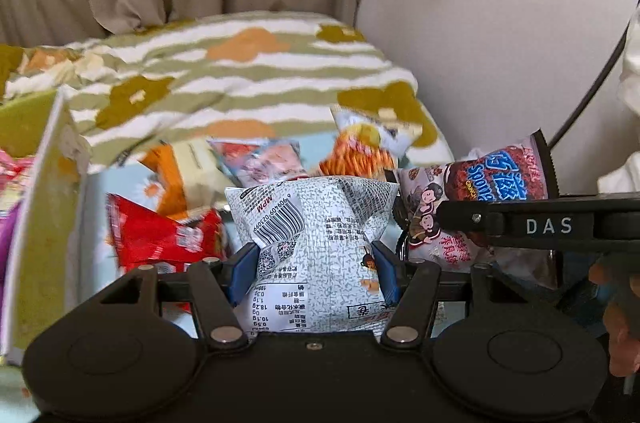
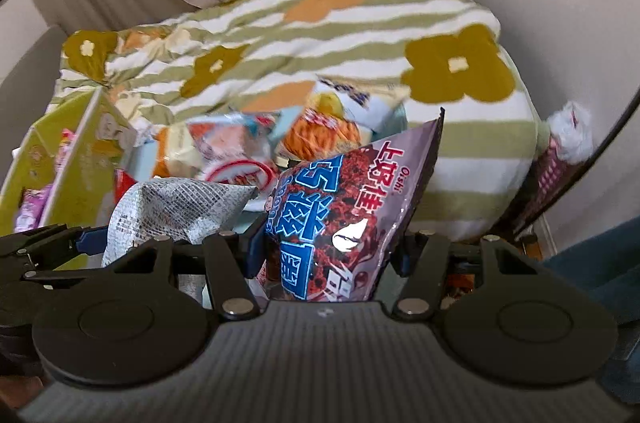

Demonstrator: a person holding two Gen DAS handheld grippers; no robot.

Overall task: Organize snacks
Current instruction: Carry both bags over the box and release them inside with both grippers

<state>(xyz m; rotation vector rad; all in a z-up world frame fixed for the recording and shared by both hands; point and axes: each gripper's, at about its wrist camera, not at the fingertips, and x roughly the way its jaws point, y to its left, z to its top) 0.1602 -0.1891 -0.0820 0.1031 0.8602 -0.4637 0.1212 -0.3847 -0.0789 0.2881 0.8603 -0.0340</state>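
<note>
Pinching a puffy grey-and-white printed foil snack packet (image 1: pixel 316 247) at its waist, the left gripper (image 1: pixel 316 273) has both blue pads (image 1: pixel 245 271) dug into the crinkled film, so the packet bulges above and below the jaws. Just beside it, the right gripper (image 2: pixel 326 251) is clenched on a mauve glossy chocolate-snack bag with blue lettering (image 2: pixel 340 219), which stands tilted with its dark serrated top edge pointing up and away. Both bags hang clear of the heap of loose red, orange and pale snack packets (image 1: pixel 256 171) lying on a light blue surface below, with a green-and-white flowered striped blanket (image 1: pixel 240 75) behind and an open yellow-green cardboard box with white edges (image 1: pixel 44 223) to the left, already holding pink wrappers. The main risk, as I judge it, is slippery air-filled film: a squeeze at the middle could let either bag slide out mid-carry, or burst its seal if pressed harder. With the two grippers so near each other, the bags could also snag and drag one another loose, and the box's raised flap could catch a swinging packet.
</note>
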